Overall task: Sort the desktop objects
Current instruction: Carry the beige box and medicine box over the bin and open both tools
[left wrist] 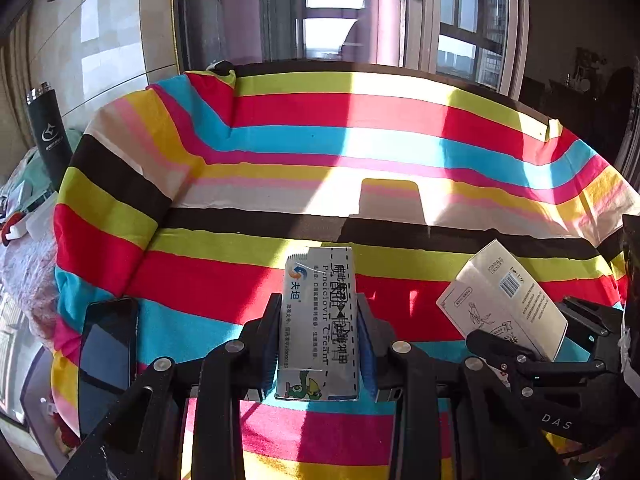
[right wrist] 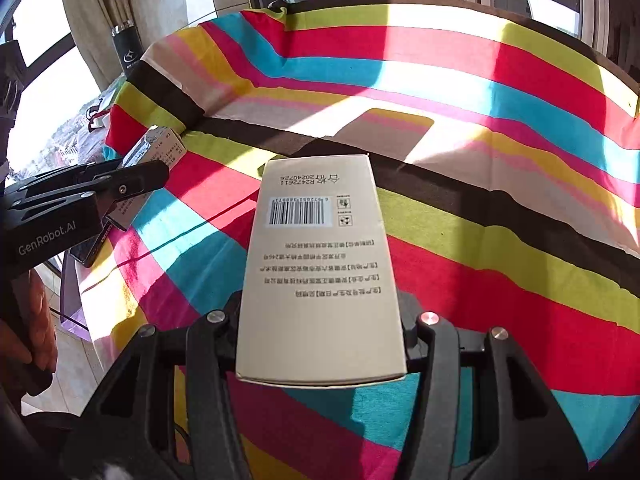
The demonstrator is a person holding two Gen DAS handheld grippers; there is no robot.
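The left gripper [left wrist: 320,320] is clamped on a small silver box [left wrist: 318,320], up off the striped cloth [left wrist: 280,152]. The right gripper [right wrist: 320,320] pinches 1 bigger tan box [right wrist: 320,272]. Both look light and easy to crush; hold the sides. A phone [left wrist: 106,360] lies near, a dark bottle [left wrist: 48,132] far off.

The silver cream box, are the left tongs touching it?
Touching. The left wrist view shows the silver cream box pinched on both long sides by the left tongs, held above the striped cloth.
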